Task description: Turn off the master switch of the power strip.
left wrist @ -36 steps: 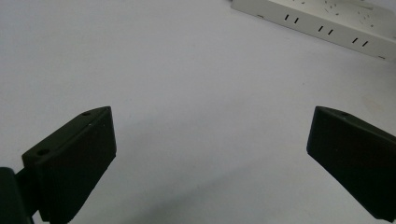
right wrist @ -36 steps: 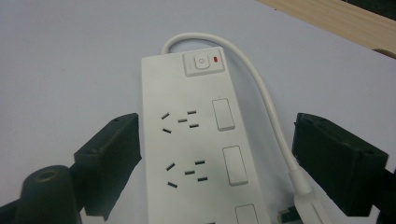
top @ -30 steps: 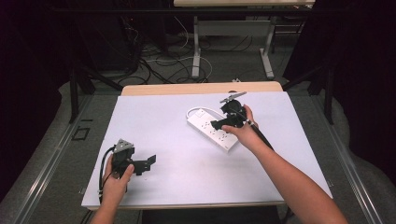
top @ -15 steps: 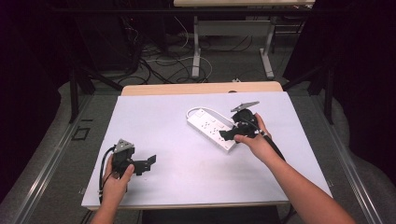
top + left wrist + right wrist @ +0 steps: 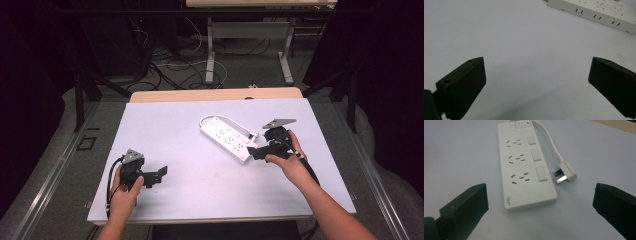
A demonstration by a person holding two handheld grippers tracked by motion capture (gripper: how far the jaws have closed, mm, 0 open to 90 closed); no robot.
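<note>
A white power strip [image 5: 229, 138] lies flat on the table [image 5: 190, 200], right of centre and set at a slant, its near short end toward the person's right hand. Seen in the right gripper view, the power strip [image 5: 524, 167] carries three socket groups in a row, each with a rocker switch beside it, and a master button at its far end. Its white cord [image 5: 550, 138] leaves that far end, curves round the switch side and ends in a plug [image 5: 566, 173] that lies on the table just beside the strip, prongs bare and pointing toward it. No socket holds a plug.

The right gripper [image 5: 256, 153] sits at the near end of the strip, close to it; contact cannot be judged from above. In its own view the jaws stand wide apart, one at each lower corner, with the strip's near end between and beyond them, and they hold nothing.

The left gripper [image 5: 159, 174] rests low over the front left of the table, well apart from the strip. Its jaws are likewise spread wide and empty; the long side of the power strip [image 5: 596, 13] appears far off at the upper right of its view.

Judged from this arrangement, the work is at its beginning: the strip is approached but not grasped, and the plug lies untouched. Closing on strip or plug remains to be done.
</note>
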